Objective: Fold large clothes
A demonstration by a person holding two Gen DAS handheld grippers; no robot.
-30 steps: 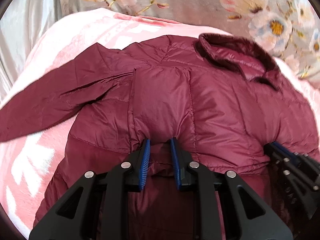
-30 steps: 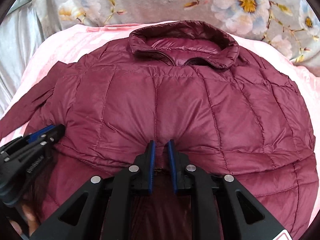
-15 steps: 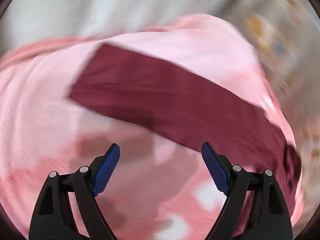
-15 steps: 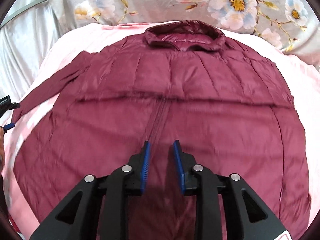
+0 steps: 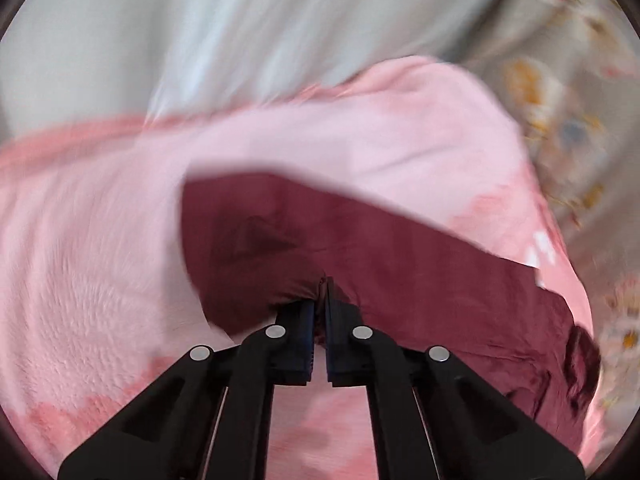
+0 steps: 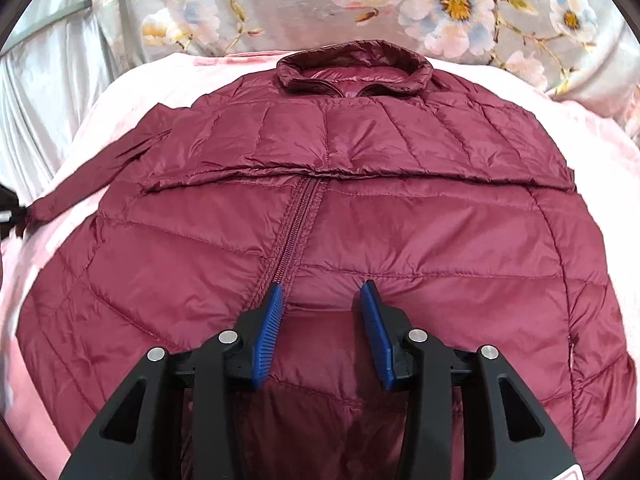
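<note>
A maroon puffer jacket (image 6: 360, 208) lies flat on a pink blanket (image 6: 120, 92), collar at the far side, zipper down the middle. Its left sleeve (image 6: 92, 172) stretches out to the left. In the left wrist view my left gripper (image 5: 318, 300) is shut on the end of that sleeve (image 5: 360, 256), near the cuff; the view is blurred. My right gripper (image 6: 320, 292) is open and empty just above the jacket's lower front, beside the zipper (image 6: 298, 216). The left gripper's tip shows at the left edge of the right wrist view (image 6: 10, 210).
A grey floral fabric (image 6: 440, 4) hangs behind the blanket. A pale silvery curtain (image 6: 48, 92) is at the left. The pink blanket (image 5: 100, 280) surrounds the sleeve in the left wrist view.
My left gripper let go of the jacket's hem, swung left, and closed on the sleeve end. My right gripper released the hem and opened; the folded-up lower part now lies flat.
</note>
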